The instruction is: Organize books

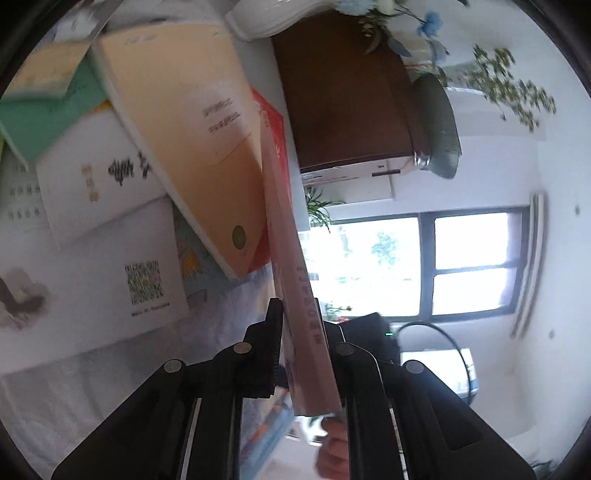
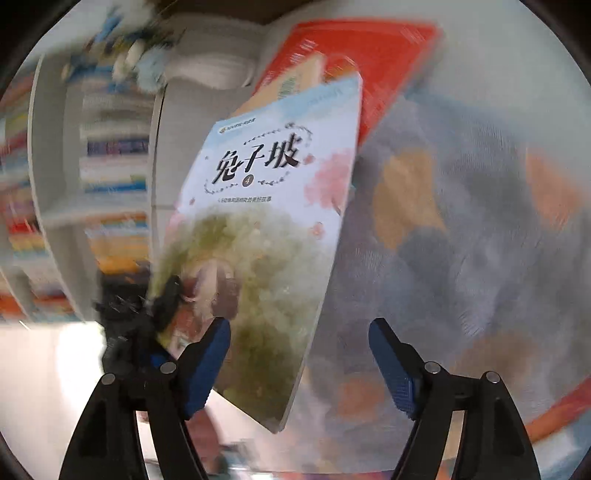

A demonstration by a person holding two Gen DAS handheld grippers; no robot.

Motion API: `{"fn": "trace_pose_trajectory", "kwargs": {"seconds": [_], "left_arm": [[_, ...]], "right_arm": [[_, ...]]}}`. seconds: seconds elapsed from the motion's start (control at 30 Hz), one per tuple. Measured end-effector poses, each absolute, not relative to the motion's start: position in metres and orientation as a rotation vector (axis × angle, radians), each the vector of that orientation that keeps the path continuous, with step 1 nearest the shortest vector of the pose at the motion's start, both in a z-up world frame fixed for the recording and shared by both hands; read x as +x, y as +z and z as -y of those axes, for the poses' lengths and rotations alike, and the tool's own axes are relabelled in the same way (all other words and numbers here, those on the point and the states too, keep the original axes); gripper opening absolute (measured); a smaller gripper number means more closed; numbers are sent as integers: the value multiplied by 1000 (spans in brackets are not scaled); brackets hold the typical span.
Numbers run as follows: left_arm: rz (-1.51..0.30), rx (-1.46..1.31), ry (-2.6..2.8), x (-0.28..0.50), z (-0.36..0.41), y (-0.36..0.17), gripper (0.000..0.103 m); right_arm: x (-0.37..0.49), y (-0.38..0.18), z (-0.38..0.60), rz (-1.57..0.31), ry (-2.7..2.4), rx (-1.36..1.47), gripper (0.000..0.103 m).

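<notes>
My left gripper (image 1: 301, 354) is shut on a thin picture book (image 1: 291, 258), seen edge-on and lifted off the table. The same book (image 2: 266, 229) fills the right wrist view, its cover pale blue with black characters and a green tree. The left gripper's black tip shows clamped at that book's left edge. My right gripper (image 2: 299, 365) is open and empty, its blue pads wide apart; the book's lower corner hangs in front of the gap. A pile of books lies on the table: an orange one (image 1: 192, 122), white ones (image 1: 96, 184), a green one (image 1: 40, 118), a red one (image 2: 365, 55).
A brown box (image 1: 347, 92), a round metal dish (image 1: 439, 125) and blue flowers (image 1: 428, 22) stand beyond the pile. A window (image 1: 424, 266) is behind. A white bookshelf with coloured spines (image 2: 107, 177) is at the left. The tablecloth (image 2: 461, 240) is blurred.
</notes>
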State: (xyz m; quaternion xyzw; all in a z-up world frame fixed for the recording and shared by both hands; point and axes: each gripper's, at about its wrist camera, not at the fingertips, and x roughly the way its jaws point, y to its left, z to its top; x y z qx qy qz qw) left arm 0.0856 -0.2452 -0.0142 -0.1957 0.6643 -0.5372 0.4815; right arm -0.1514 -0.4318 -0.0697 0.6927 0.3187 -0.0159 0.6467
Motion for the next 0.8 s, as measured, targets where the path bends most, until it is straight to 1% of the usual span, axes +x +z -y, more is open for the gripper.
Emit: {"fn": "trace_pose_trajectory", "kwargs": {"seconds": [0.07, 0.1, 0.13, 0.17, 0.23, 0.3, 0.33, 0.4, 0.47, 0.57, 0.67, 0.73, 0.8], "left_arm": [[-1645, -505, -1289, 83, 245, -21, 9], [-1642, -489, -1276, 83, 242, -23, 9], [-1630, -461, -1255, 84, 236, -23, 9], [-1614, -416, -1217, 85, 233, -22, 9], [-1603, -341, -1163, 90, 225, -24, 9], [-1581, -272, -1125, 93, 219, -26, 15], [-1570, -244, -1104, 94, 216, -26, 20], [-1554, -170, -1058, 95, 214, -28, 23], [-1555, -135, -1062, 96, 215, -33, 23], [-1555, -131, -1110, 99, 223, -34, 23], [-1541, -53, -1181, 96, 238, -32, 23], [-1496, 9, -1185, 93, 243, -29, 21], [-1424, 93, -1166, 86, 249, -21, 19]], "right_arm": [[-143, -78, 427, -689, 8, 1635, 75], [-136, -76, 422, -689, 11, 1632, 68], [-129, -73, 418, -689, 14, 1612, 55], [-125, -68, 417, -718, -23, 1572, 51], [-120, -55, 415, -753, -78, 1467, 25], [-118, -39, 415, -789, -132, 1360, 18], [-114, -31, 413, -811, -162, 1301, 16], [-107, -17, 411, -870, -224, 1166, 15], [-101, -11, 409, -921, -231, 1081, 15], [-95, -10, 409, -957, -225, 1042, 15], [-97, -11, 414, -987, -240, 1021, 15], [-98, -12, 420, -997, -249, 1011, 15], [-93, -6, 418, -1025, -278, 939, 15]]}}
